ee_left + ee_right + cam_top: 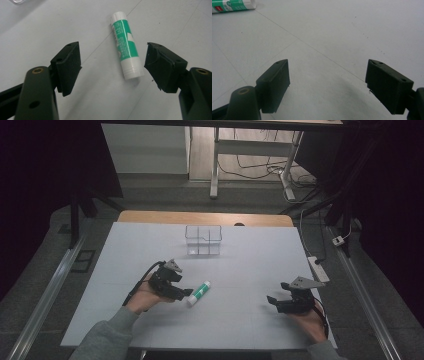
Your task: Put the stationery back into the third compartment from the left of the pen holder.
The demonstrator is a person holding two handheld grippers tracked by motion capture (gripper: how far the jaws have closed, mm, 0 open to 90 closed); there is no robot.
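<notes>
Green-and-white glue stick [124, 46] is lying mid-tabletop between the left gripper [113, 67]'s wide-open, empty jaws, likely awaiting the squeeze, while the right gripper [276, 302] is hovering agape, empty, near the right edge.

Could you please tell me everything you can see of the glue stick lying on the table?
The glue stick is a small white cylinder, plastic by its look, with a green printed label around its middle and ridged rings near one end. It lies flat on its side on the white table, apart from the clear divided box. The open left gripper straddles it; neither jaw touches it.
</notes>
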